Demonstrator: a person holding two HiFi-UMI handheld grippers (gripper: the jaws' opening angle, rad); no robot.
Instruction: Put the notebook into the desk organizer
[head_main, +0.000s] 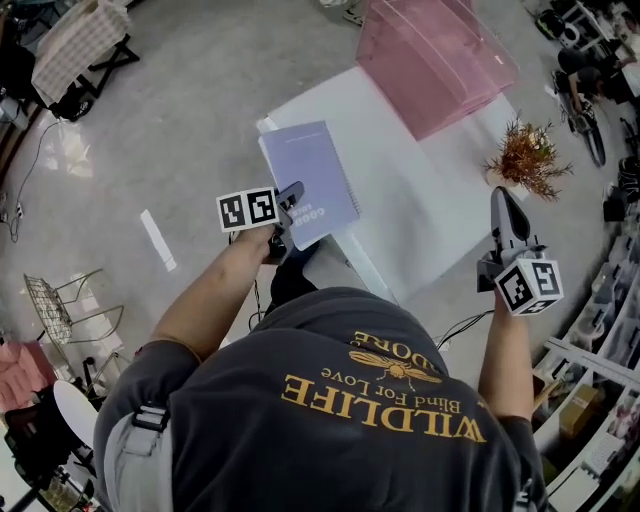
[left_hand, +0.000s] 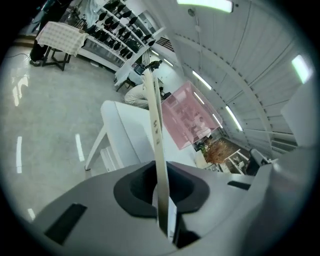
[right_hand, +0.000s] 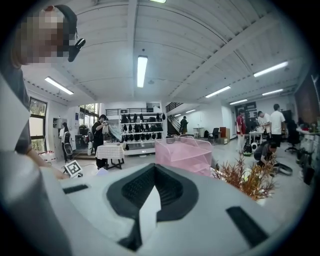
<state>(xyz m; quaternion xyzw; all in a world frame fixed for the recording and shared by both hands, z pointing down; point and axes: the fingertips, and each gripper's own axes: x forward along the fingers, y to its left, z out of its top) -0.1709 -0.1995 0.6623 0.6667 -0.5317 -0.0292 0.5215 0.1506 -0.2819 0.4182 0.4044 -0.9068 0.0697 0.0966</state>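
— Where's the notebook?
— Over the tabletop's near left edge, with its near corner pinched in my left tongs. It looks thin and light. I reckon it'll sag from a corner, so mid-edge would hold it flatter.
— Right tongs?
— Closed, empty, held off to the side. The organizer stands at the far end.

Large open hall of the laboratory or workshop kind. A bare polished concrete floor and long ceiling strip lights span it. Shelving racks of dark gear line the far wall beside a staircase, and people stand and crouch at far right.
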